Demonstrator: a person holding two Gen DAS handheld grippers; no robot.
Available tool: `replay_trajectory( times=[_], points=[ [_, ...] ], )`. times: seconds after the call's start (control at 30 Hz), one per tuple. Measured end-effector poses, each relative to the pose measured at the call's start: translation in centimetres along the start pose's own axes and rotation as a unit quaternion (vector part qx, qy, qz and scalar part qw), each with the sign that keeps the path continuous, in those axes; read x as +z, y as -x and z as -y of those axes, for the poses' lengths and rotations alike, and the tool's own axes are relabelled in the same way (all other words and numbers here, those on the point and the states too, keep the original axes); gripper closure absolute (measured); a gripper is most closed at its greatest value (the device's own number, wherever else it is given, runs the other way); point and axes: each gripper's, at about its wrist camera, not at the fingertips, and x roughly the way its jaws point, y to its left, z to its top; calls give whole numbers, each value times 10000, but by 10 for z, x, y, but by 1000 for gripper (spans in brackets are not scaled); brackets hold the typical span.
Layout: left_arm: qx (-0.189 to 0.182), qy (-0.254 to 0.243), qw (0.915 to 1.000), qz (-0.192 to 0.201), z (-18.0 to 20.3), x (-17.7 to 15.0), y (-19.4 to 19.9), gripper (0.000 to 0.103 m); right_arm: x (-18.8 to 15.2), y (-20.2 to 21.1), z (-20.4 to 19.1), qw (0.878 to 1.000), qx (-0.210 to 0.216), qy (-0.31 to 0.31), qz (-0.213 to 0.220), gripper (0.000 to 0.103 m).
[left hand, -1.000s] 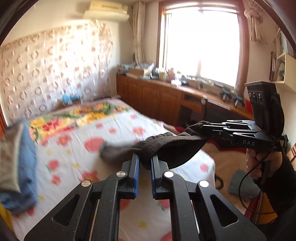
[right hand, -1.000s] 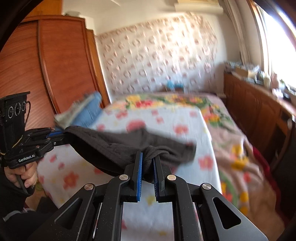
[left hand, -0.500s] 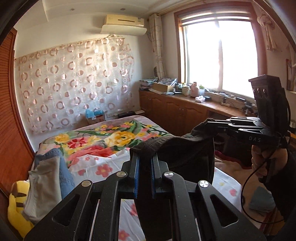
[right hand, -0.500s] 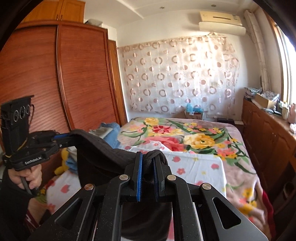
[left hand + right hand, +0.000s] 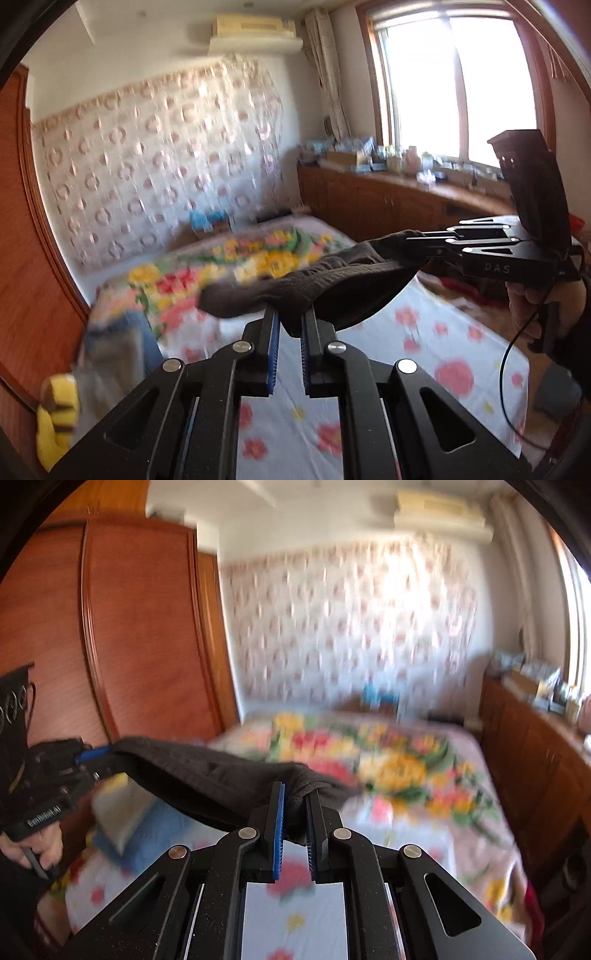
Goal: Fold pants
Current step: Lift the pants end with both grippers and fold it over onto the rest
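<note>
While each tool, left tool (image 5: pixel 289 325) and right tool (image 5: pixel 295 805), pinches the dark pants (image 5: pixel 332 284) above the bed (image 5: pixel 424 332), thin bunched grips could slip, dropping an edge

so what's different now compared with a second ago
Both views swung up toward the far wall, then partway back down. The dark pants sagged deep between the grippers mid-way and are now stretched flatter over the bed. The left gripper and the right gripper stay shut on the pants.
</note>
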Motion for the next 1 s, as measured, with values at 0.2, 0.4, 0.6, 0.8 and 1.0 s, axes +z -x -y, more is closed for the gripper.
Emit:
replay_trajectory(
  times=[0.2, 0.4, 0.6, 0.8, 1.0],
  points=[
    [-177, 220, 9964, -804, 22, -102, -22, 92, -97, -23, -30, 9936, 114, -94, -1122, 93],
    [-340, 495, 9940, -917, 29, -119, -17, 92, -112, -14, -29, 9910, 181, -283, -1298, 93],
    [-354, 525, 9931, -989, 27, -117, -17, 92, -111, -39, -18, 9898, 198, -303, -1377, 93],
    [-351, 552, 9934, -942, 27, -121, -13, 92, -130, -49, -21, 9882, 226, -373, -1470, 93],
    [-353, 675, 9931, -896, 24, -119, -12, 92, -131, -56, -21, 9883, 220, -401, -1457, 93]
  ],
)
